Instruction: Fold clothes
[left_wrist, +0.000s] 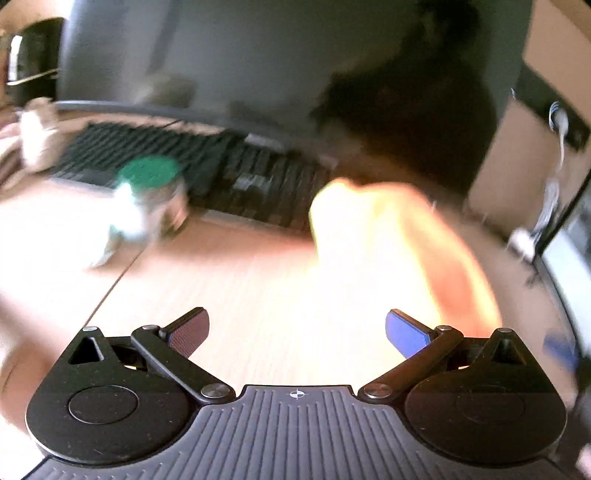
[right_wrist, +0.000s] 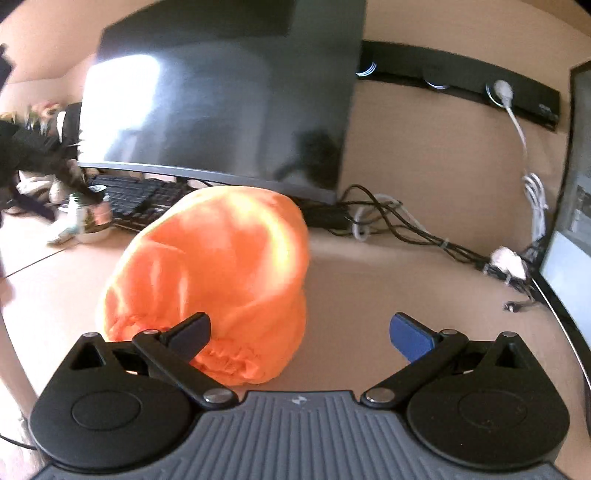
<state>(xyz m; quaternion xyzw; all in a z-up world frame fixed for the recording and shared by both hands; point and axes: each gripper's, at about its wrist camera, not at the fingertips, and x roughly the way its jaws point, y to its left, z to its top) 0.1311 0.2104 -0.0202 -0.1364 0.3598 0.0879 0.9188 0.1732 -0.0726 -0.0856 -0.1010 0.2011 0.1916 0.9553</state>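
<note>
the left gripper (left_wrist: 297, 334) is held low over the desk (left_wrist: 229, 280), pointed toward the back edge; its jaws are spread wide with nothing between them, one finger pad dark red (left_wrist: 190, 332) and the other blue (left_wrist: 404, 338). the left wrist view is heavily smeared by blur, so fine detail cannot be made out there.

the right gripper (right_wrist: 299, 338) is likewise held low and roughly level over the desk (right_wrist: 388, 280), aimed toward the back edge. its jaws are also released and wide apart, and nothing is gripped. its left finger (right_wrist: 192, 332) is seen in front of the near end of the orange garment (right_wrist: 218, 273); whether it touches the cloth cannot be told.

the orange garment is bunched into a rounded, puffed heap, not flat and not folded. a gathered, elastic-looking hem is seen at its near end, and soft creases run across its top, where bright light falls. it lies on the desk toward the middle, stretching back toward the monitor's lower edge. in the left wrist view it appears only as a washed-out orange streak (left_wrist: 388, 236) ahead and to the right.

a dark monitor (right_wrist: 221, 96) stands along the back edge, with a black keyboard (right_wrist: 136, 195) beneath it, a green-lidded jar (left_wrist: 151, 192) near the keyboard, and tangled cables (right_wrist: 399, 221) toward the right back corner.
</note>
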